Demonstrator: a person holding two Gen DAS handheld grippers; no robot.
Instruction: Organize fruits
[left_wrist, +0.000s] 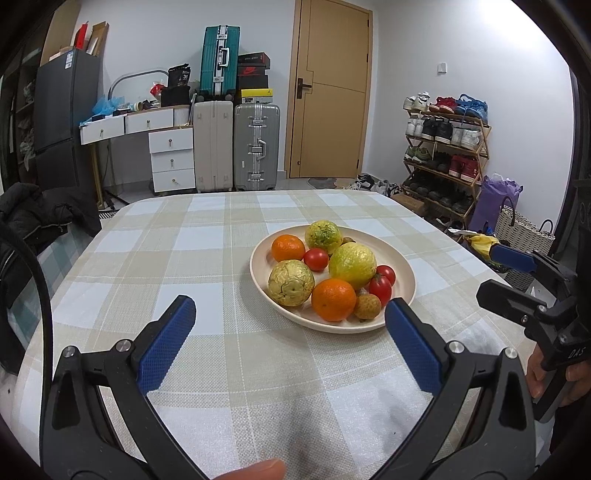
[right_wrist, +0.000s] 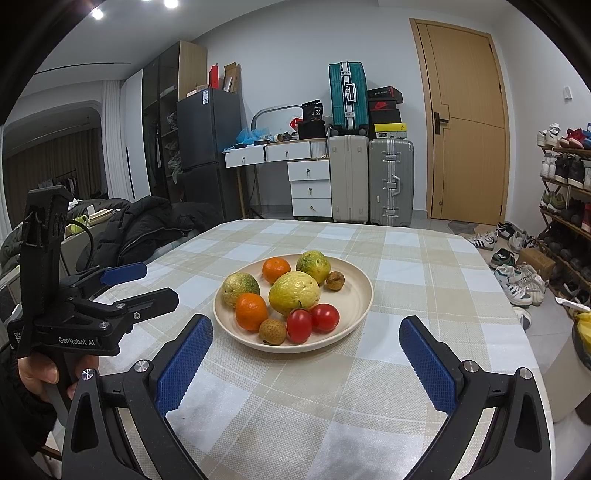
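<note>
- The black left gripper with blue ridged pads (left_wrist: 290, 314) has its jaws spread wide, nothing between them.
- The black right gripper with blue ridged pads (right_wrist: 306, 334) is likewise wide apart and holds nothing.
- Each gripper is level with the other, side by side; the person's left hand (right_wrist: 40, 373) grips the left handle.

A cream plate (right_wrist: 354, 306) sits on a tablecloth (right_wrist: 332, 387) checked in beige, white and pale blue. On it lie two bright oranges (right_wrist: 251, 311), red tomatoes (right_wrist: 325, 317), yellow-green mottled fruits (right_wrist: 294, 293) and a brownish lychee (right_wrist: 272, 331). Both grippers are black with blue textured pads (right_wrist: 184, 363). At upper centre stands a teal suitcase (right_wrist: 349, 98); at upper right, a tan door (right_wrist: 465, 122).
</note>
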